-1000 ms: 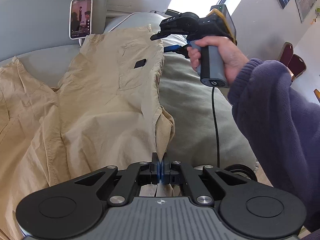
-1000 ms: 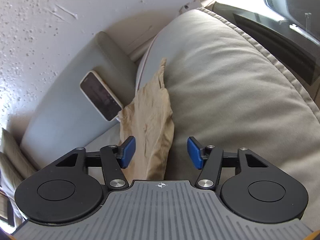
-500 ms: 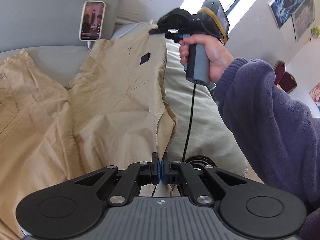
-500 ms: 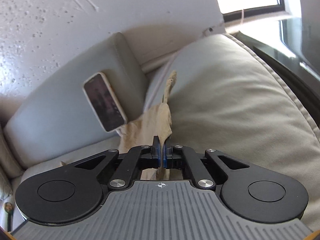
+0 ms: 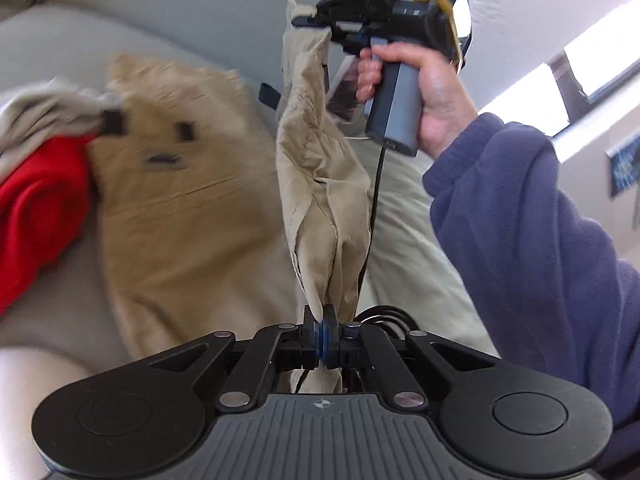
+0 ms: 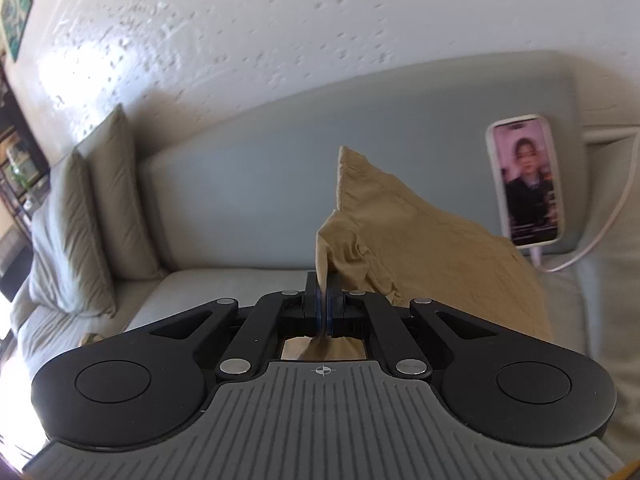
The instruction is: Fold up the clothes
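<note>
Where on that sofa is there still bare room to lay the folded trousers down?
The bare seat cushion, between the loose back pillows and the lifted tan trousers. It is crowded near the phone, and in the left view by the red garment.

Two grippers show — the left gripper and the right gripper, each with two fingers. One tan garment hangs between them, and one red garment lies at the left edge of the left wrist view, with one grey cloth above it. One phone leans on the sofa back with one white cable. Two cushions stand side by side — one sofa carries everything. One hand and one blue sleeve are visible, plus one picture on the wall.
</note>
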Action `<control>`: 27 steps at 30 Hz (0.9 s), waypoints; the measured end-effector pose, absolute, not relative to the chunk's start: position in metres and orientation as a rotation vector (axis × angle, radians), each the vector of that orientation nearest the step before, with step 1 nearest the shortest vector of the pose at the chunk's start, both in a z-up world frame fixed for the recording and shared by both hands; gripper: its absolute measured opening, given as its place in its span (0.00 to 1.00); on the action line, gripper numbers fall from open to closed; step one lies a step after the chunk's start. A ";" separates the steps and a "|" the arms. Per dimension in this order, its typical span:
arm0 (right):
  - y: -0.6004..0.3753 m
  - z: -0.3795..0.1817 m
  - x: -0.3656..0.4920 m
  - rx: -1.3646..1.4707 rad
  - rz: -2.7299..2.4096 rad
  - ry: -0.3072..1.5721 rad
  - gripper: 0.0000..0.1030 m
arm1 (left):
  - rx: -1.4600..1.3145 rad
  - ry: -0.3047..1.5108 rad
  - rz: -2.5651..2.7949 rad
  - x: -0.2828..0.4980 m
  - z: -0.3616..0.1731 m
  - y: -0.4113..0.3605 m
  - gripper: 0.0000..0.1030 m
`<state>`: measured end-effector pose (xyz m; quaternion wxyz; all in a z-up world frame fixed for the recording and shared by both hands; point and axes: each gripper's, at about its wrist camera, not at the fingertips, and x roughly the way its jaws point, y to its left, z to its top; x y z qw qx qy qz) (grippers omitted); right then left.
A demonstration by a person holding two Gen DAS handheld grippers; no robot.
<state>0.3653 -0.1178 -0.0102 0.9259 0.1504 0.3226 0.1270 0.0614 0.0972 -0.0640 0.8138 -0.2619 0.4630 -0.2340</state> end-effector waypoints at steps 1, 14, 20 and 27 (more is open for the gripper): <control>-0.094 -0.018 0.370 0.293 0.292 0.683 0.02 | -0.591 1.014 -0.477 0.061 -0.073 0.106 0.00; 0.053 -0.132 0.380 0.112 0.333 0.974 0.02 | -0.673 1.068 -0.449 0.051 -0.098 0.129 0.00; 0.055 -0.114 0.382 0.123 0.305 1.019 0.05 | -0.657 1.083 -0.405 0.042 -0.091 0.131 0.01; 0.035 -0.091 0.356 0.208 0.386 1.074 0.45 | -0.534 1.116 -0.313 0.019 -0.072 0.118 0.11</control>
